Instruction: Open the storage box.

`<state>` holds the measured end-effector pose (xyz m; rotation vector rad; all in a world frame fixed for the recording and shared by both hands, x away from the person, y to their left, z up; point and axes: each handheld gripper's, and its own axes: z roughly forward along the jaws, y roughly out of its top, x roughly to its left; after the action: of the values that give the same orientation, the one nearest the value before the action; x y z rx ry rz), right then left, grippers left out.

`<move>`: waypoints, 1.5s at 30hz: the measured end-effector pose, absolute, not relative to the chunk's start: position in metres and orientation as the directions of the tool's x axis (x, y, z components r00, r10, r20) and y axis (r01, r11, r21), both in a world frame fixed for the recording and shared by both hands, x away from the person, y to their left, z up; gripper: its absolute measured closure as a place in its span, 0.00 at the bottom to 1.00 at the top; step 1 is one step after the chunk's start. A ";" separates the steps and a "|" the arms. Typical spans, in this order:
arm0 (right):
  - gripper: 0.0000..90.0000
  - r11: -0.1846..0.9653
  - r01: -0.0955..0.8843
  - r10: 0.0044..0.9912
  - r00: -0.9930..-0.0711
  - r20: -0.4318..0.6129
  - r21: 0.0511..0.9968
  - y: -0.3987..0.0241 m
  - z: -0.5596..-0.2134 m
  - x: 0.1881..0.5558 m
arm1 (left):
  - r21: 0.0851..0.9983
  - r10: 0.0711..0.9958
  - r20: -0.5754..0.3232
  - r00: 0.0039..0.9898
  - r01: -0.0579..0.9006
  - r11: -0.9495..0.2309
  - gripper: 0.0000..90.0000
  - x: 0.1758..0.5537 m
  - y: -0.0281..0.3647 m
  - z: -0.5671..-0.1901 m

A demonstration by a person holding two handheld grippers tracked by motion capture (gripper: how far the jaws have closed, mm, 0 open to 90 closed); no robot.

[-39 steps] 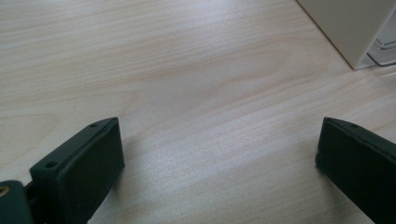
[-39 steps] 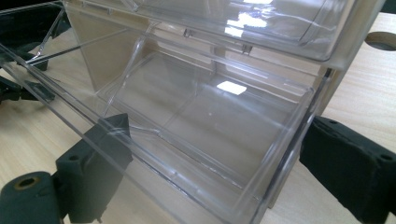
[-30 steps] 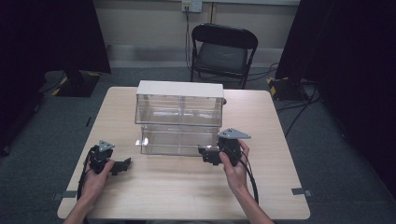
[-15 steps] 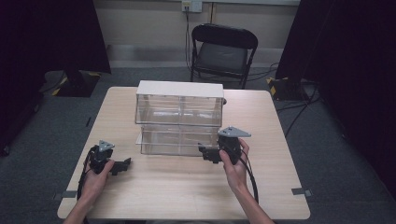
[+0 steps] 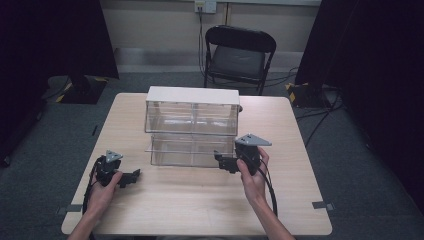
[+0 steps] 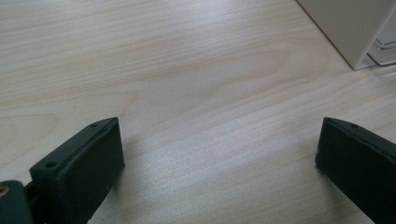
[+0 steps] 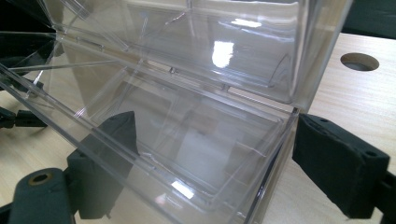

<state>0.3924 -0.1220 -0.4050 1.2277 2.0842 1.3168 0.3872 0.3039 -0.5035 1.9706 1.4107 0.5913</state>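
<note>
A clear plastic drawer cabinet [image 5: 192, 95] with a white top stands mid-table. Its lower drawer [image 5: 192, 150] is pulled out toward me. My right gripper [image 5: 222, 162] is at that drawer's front right corner. In the right gripper view the drawer [image 7: 187, 140] is between the jaws of the right gripper [image 7: 215, 149]. One jaw shows through the clear front wall and the other lies against the side wall. These jaws have just been closing onto the corner. My left gripper [image 5: 131, 177] rests on the table at front left. Its jaws [image 6: 219, 154] stand wide over bare wood.
The wooden table [image 5: 200, 210] has free room in front of the cabinet and on both sides. A round hole [image 7: 359, 61] is cut in the tabletop behind the cabinet's right end. A black folding chair [image 5: 240, 55] stands beyond the far edge. The cabinet's white corner [image 6: 345, 28] is in the left gripper view.
</note>
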 end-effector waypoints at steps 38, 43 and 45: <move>0.15 0.147 0.428 0.828 -0.547 0.125 0.892 -0.120 -0.385 0.399 | 0.717 0.946 -0.004 0.324 0.660 -0.223 0.01 0.387 0.304 -0.504; 0.15 0.147 0.424 0.828 -0.548 0.123 0.894 -0.120 -0.384 0.400 | 0.717 0.946 -0.004 0.324 0.660 -0.223 0.01 0.387 0.304 -0.504; 0.15 0.145 0.425 0.828 -0.547 0.126 0.893 -0.120 -0.383 0.400 | 0.717 0.946 -0.004 0.324 0.660 -0.223 0.01 0.387 0.304 -0.504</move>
<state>0.3997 -0.1201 -0.3833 1.1993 2.0320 1.3732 0.3872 0.3039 -0.5035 1.9704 1.4111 0.5918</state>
